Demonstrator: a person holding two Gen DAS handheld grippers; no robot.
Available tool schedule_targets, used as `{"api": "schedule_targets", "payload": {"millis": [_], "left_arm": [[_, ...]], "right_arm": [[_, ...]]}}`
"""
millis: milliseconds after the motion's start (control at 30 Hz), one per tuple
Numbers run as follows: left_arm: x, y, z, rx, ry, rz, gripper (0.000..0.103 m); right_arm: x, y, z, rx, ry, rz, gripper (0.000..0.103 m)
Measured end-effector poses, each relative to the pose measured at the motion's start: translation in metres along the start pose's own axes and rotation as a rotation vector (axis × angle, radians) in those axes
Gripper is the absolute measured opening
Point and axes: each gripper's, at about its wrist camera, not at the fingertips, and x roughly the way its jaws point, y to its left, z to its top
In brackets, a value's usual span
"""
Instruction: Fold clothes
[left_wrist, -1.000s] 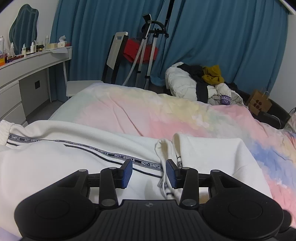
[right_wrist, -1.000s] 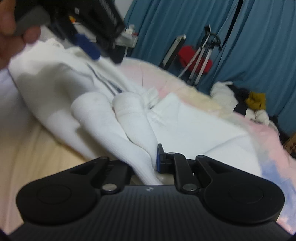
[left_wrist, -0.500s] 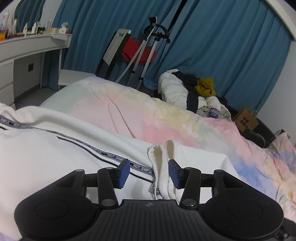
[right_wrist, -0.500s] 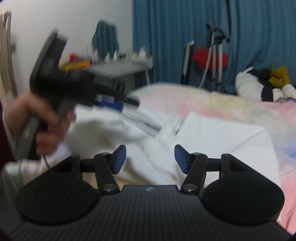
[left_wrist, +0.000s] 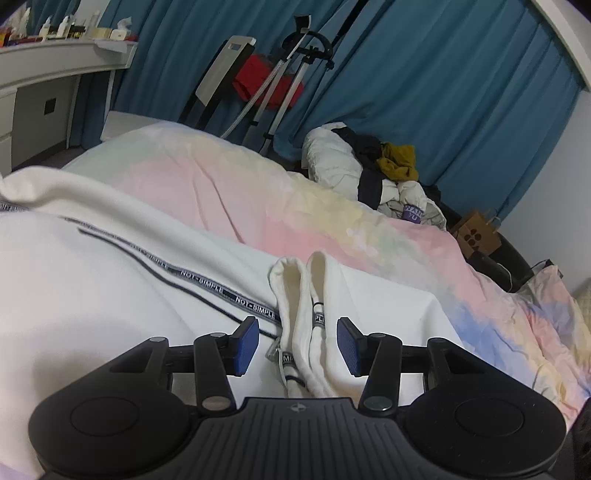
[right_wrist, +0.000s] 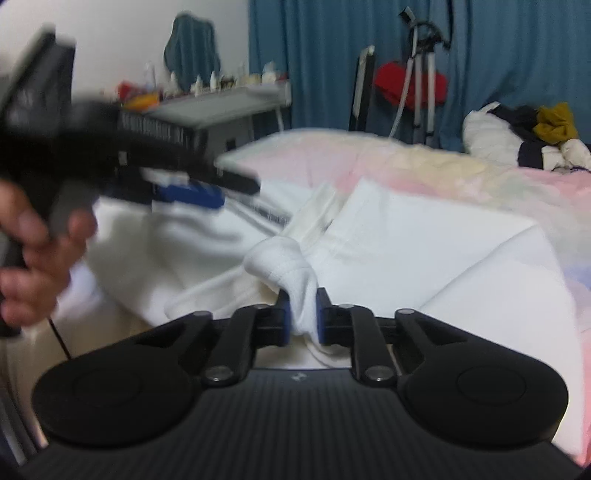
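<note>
Clearly, on the left, a person's hand (right_wrist: 35, 254) carries the left claw (left_wrist: 297, 345) low over a white garment (left_wrist: 92, 280) spread on the bed (left_wrist: 258, 206). Its blue pads (left_wrist: 246, 341) stand apart, open, straddling the bunched waistband (left_wrist: 301, 317) without pressing it; the garment's drawcord and printed tape lie between and beside them. Further right, the right claw (right_wrist: 302, 314) has just been closing, and its jaws are now clamped on a ribbed cuff (right_wrist: 284, 269) of the same garment, which bulges out in front of the pads.

What could go wrong: the left claw is not centred on one layer, so closing now may catch only the cord or the outer lip of the waistband, and the fold would drag unevenly. The right claw pinches a thick, springy knit bundle near its end; a quick pull could let it slide out, or haul the whole garment across the bed, since the smooth pastel cover offers little hold. Both claws work close together, so a crossing move risks a knock.

The garment looks like soft, heavy fleece, matt and creamy, with a stiff woven black-and-white tape along its seam. The cuff is tubular and stretchy. A folded white piece (right_wrist: 443, 251) lies flat and sharp-edged at the right.
</note>
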Motion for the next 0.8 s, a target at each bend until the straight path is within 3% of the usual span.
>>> {"api": "schedule_targets", "payload": {"millis": [100, 167, 333, 400, 467, 567, 633, 733, 767, 800], "left_arm": [[-0.006, 0.005, -0.001, -0.029, -0.004, 0.018, 0.05], [-0.015, 0.011, 0.0, -0.052, -0.013, 0.041, 0.05], [-0.049, 0.031, 0.007, -0.158, -0.03, 0.104, 0.051], [-0.067, 0.041, 0.011, -0.194, -0.031, 0.124, 0.055], [-0.086, 0.051, 0.014, -0.214, -0.031, 0.153, 0.067], [-0.113, 0.063, 0.015, -0.196, -0.028, 0.24, 0.073], [-0.127, 0.073, 0.016, -0.199, -0.025, 0.291, 0.075], [-0.142, 0.087, 0.012, -0.23, -0.046, 0.295, 0.08], [-0.147, 0.092, 0.01, -0.24, -0.054, 0.295, 0.08], [-0.149, 0.097, 0.008, -0.259, -0.057, 0.293, 0.081]], "right_arm": [[-0.029, 0.013, 0.008, -0.055, -0.09, -0.005, 0.015], [-0.031, 0.016, 0.006, -0.066, -0.082, 0.018, 0.015], [0.006, 0.013, -0.017, -0.075, 0.084, 0.012, 0.015], [0.007, 0.01, -0.015, -0.055, 0.074, 0.019, 0.015], [0.003, 0.007, -0.012, -0.03, 0.062, 0.025, 0.016], [-0.004, 0.006, -0.011, -0.002, 0.041, 0.03, 0.018], [-0.01, 0.007, -0.011, -0.01, 0.031, 0.023, 0.021], [-0.022, 0.009, -0.008, 0.006, 0.019, 0.03, 0.027], [-0.028, 0.009, -0.007, 0.014, 0.007, 0.037, 0.031], [-0.033, 0.009, -0.006, 0.021, -0.005, 0.044, 0.043]]}}
